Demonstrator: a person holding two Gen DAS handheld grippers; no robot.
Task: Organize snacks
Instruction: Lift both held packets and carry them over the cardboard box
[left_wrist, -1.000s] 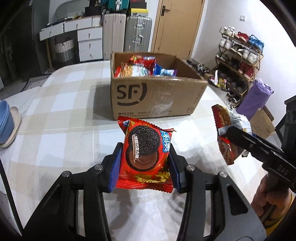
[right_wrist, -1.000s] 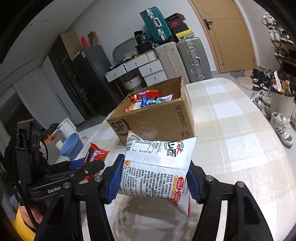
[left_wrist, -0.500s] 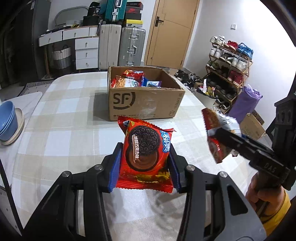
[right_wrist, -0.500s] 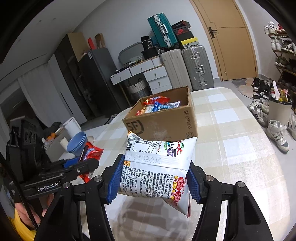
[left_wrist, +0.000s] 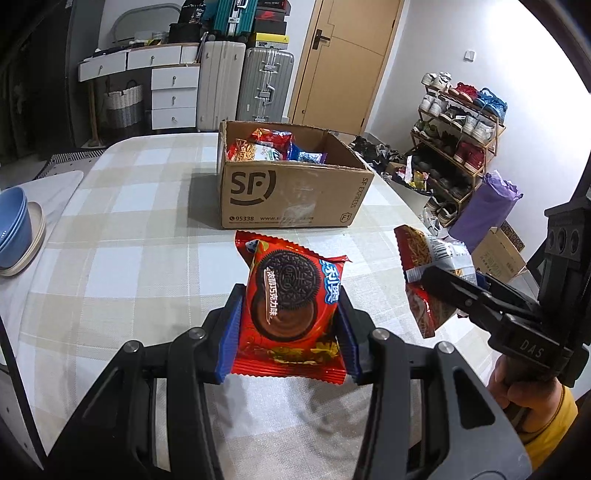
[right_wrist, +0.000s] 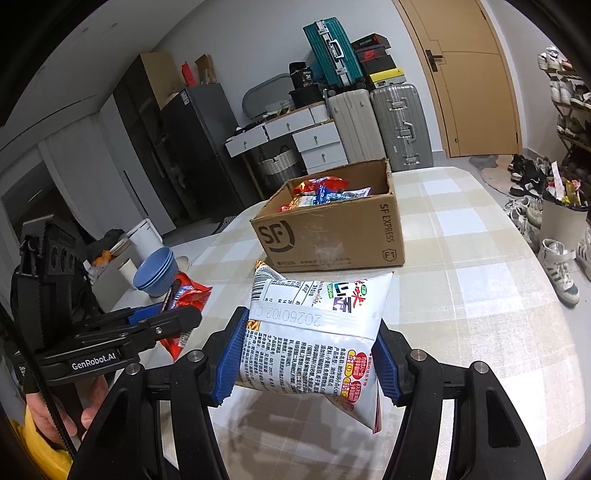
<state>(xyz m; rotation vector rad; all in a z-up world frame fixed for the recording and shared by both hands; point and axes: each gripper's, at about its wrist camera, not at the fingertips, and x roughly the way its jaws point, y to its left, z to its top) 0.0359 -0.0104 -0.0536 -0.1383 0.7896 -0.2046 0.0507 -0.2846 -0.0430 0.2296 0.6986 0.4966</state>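
My left gripper (left_wrist: 290, 326) is shut on a red Oreo cookie packet (left_wrist: 291, 302) and holds it above the checked table. My right gripper (right_wrist: 308, 356) is shut on a white snack bag (right_wrist: 314, 332) with printed text; the bag also shows in the left wrist view (left_wrist: 430, 273) at the right. An open SF cardboard box (left_wrist: 291, 195) with several snack packets inside stands on the table ahead of both grippers, also in the right wrist view (right_wrist: 332, 232). The Oreo packet shows at the left in the right wrist view (right_wrist: 188, 295).
Stacked blue bowls (left_wrist: 13, 221) sit on a side surface at the left, also in the right wrist view (right_wrist: 155, 271). The table (left_wrist: 129, 229) has a checked cloth. A shoe rack (left_wrist: 458, 147), suitcases (left_wrist: 264, 85) and a door stand beyond the table.
Both grippers have drawn back and risen from the box, which looks smaller and farther now. Both still hold their packets.
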